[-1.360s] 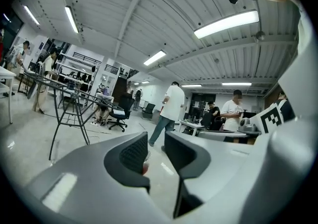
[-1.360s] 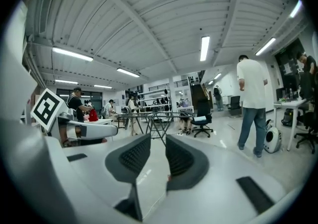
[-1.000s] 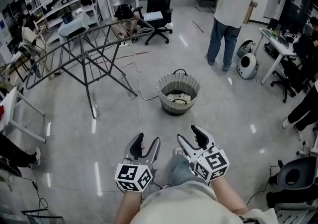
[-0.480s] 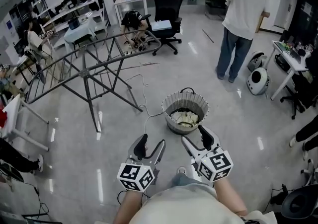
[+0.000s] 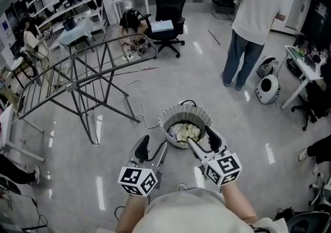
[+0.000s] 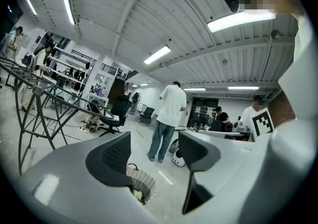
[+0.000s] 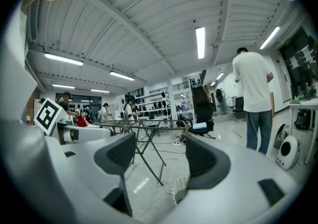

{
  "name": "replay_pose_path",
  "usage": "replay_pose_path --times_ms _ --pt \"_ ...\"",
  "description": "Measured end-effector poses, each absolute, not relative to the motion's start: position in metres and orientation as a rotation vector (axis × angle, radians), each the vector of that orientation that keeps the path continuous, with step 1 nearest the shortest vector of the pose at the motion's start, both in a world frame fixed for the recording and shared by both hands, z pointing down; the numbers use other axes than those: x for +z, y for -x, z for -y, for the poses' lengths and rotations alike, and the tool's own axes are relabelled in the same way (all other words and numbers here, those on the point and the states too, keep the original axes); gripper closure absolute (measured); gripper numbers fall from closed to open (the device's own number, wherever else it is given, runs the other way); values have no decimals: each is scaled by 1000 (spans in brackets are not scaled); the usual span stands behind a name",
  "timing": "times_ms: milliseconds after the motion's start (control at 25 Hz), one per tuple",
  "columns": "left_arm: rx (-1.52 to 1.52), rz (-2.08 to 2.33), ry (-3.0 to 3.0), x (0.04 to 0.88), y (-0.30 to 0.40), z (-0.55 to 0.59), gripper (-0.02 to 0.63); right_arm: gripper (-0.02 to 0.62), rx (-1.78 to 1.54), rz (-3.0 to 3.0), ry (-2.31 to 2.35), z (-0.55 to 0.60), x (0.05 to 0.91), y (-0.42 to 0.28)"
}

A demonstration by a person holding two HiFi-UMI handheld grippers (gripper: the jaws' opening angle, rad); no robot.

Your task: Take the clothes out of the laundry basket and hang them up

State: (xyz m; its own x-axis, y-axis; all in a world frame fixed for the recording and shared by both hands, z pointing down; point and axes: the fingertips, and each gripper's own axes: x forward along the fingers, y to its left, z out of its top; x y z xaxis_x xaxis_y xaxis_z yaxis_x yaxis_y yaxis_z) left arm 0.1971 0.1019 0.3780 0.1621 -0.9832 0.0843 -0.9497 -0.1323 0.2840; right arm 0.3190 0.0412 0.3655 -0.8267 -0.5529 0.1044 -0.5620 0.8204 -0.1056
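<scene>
A round grey laundry basket (image 5: pixel 178 112) stands on the floor with pale clothes (image 5: pixel 187 133) in it. Both grippers are held level just short of it. My left gripper (image 5: pixel 153 147) is near the basket's left front and my right gripper (image 5: pixel 201 138) is over its front rim. Both are open with nothing between the jaws, which have just been opening wider. The left gripper view shows the basket (image 6: pixel 142 188) low between that gripper's (image 6: pixel 154 156) jaws. A grey folding drying rack (image 5: pixel 77 66) stands to the left, bare of clothes, and also appears in the right gripper view (image 7: pixel 144 126).
A person in a white shirt and jeans (image 5: pixel 253 20) stands behind the basket to the right. A black office chair (image 5: pixel 168 10) is at the back, a white round device (image 5: pixel 268 90) and a desk at right. A thin cable (image 5: pixel 142 97) trails across the floor to the basket.
Both grippers have moved forward over the floor, and the basket that was well ahead now lies right at their fingertips. Both pairs of jaws stand slightly wider.
</scene>
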Motion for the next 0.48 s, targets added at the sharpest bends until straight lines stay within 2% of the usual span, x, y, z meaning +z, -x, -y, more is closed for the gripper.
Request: replay_pose_path --times_ms 480 --pt "-17 1761 -2128 431 -194 -27 319 293 358 2818 -1014 34 413 -328"
